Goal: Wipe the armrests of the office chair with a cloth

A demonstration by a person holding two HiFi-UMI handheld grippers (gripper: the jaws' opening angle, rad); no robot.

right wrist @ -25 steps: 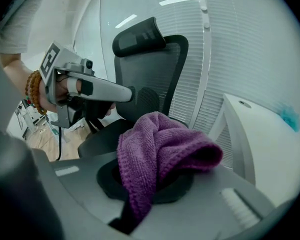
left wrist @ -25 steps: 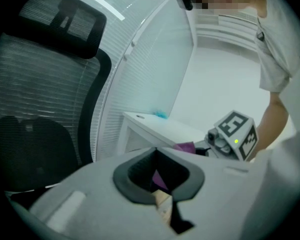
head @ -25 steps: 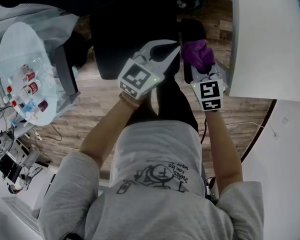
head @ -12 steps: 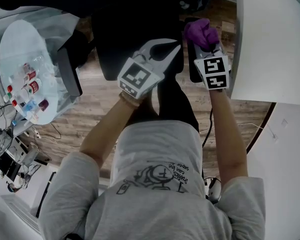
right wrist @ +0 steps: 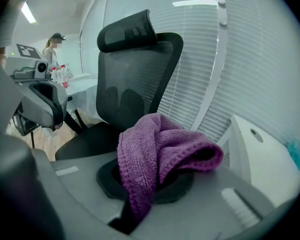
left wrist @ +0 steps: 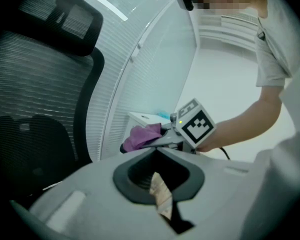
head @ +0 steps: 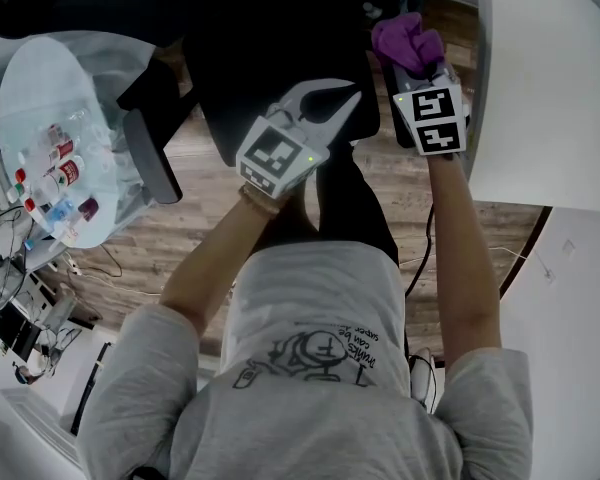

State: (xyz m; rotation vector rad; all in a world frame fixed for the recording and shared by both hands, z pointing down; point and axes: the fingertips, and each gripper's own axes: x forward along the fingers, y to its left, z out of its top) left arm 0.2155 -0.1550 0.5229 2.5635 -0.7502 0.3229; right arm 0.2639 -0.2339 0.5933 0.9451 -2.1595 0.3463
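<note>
A black mesh office chair [head: 270,58] stands in front of me; its backrest [right wrist: 135,84] fills the right gripper view. My right gripper [head: 416,66] is shut on a bunched purple cloth [head: 405,40] [right wrist: 160,149], which rests at the far end of the chair's right armrest [head: 388,83]. My left gripper [head: 352,94] hovers over the seat's front right corner, jaws together with nothing held. In the left gripper view, that gripper [left wrist: 157,150] looks toward the cloth [left wrist: 142,136]. The left armrest [head: 152,158] sits apart on the chair's other side.
A white desk [head: 550,88] lies close on the right of the armrest. A round glass table [head: 40,98] with small bottles stands to the left. Wooden floor with cables shows below. A person [right wrist: 52,49] stands far off behind the glass table.
My right gripper has slid the purple cloth forward along the right armrest, away from me. The chair has turned slightly. The left gripper has stayed in place.
</note>
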